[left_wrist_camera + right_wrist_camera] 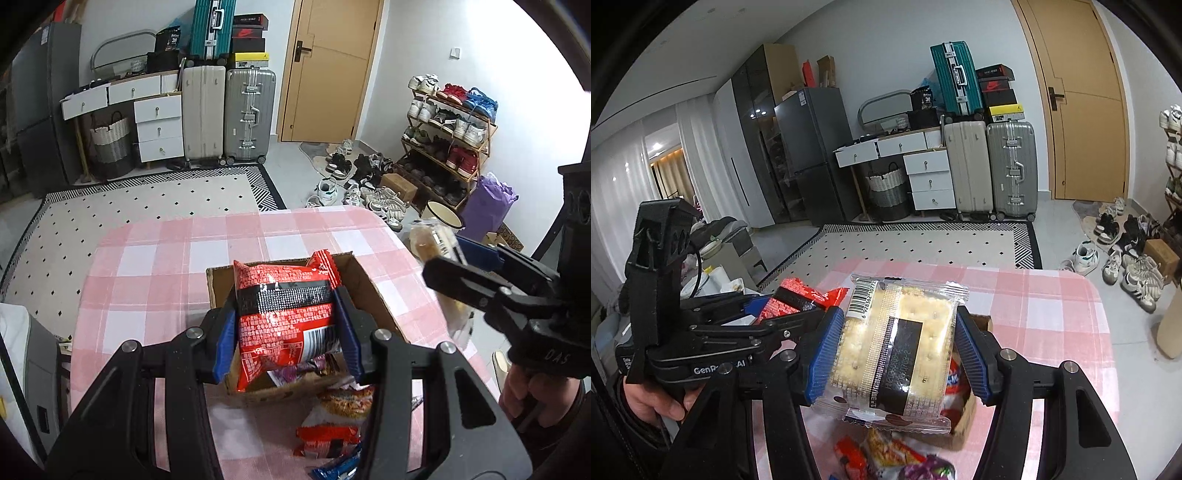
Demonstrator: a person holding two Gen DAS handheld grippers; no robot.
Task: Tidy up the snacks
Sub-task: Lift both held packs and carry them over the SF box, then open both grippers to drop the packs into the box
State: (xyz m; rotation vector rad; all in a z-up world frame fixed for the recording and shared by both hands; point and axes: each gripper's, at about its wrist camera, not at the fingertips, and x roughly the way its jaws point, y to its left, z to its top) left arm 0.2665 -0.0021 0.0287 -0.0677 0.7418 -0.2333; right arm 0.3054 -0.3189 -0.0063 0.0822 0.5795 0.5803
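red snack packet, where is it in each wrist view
Left wrist view: the red snack packet sits centre, clamped in the left gripper above the cardboard box.
Right wrist view: the same packet shows at left-centre, left of the cracker pack.
Shared landmark: the silver suitcase beside the door.

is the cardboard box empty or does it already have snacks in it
Not empty. In the left wrist view, purple and other wrappers lie inside the box, under the red pack held in the left tongs.

"DAS" on the right gripper (458,254), "GenRo… AI" on the left gripper (764,306), "36" on a black box (925,99)
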